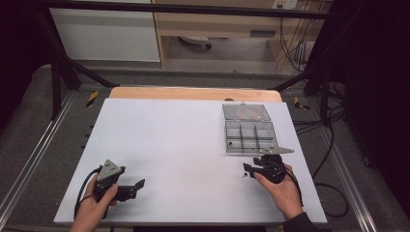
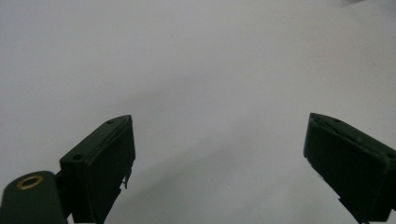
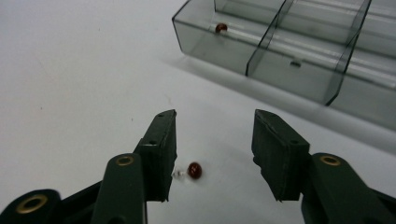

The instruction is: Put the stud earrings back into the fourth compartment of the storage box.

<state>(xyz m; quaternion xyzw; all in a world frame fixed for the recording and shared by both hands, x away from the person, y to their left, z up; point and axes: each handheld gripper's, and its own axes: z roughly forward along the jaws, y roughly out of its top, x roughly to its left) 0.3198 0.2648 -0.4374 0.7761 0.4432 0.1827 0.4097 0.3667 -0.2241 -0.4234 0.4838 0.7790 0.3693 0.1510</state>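
My hands come in at the bottom of the high view, the left gripper (image 1: 126, 189) low on the white table (image 1: 169, 145) with its jaws apart on nothing, the right gripper (image 1: 251, 170) just short of the clear box (image 1: 250, 137), which stands at the far right with its lid thrown back. A tiny dark speck lies on the sheet beside my right jaws; from up here I cannot tell what it is. In the left gripper view, my jaws stand wide over bare white surface, nothing between them and nothing near, so this hand is idle. In the right gripper view, my right gripper (image 3: 212, 156) is open at a middling width and poised low over a small red bead (image 3: 194, 170), which lies on the table close to the inner face of the left-hand jaw, with what looks like a thin wire stub at its side. Beyond it is the box (image 3: 280, 56), its dividers upright, and a second bead (image 3: 221, 28) already sits in the near corner cell. I judge the step is picking up this loose bead for the box. Next I should shift to centre it and close gently, since it is small and may roll. The box wall ahead must be cleared by lifting.
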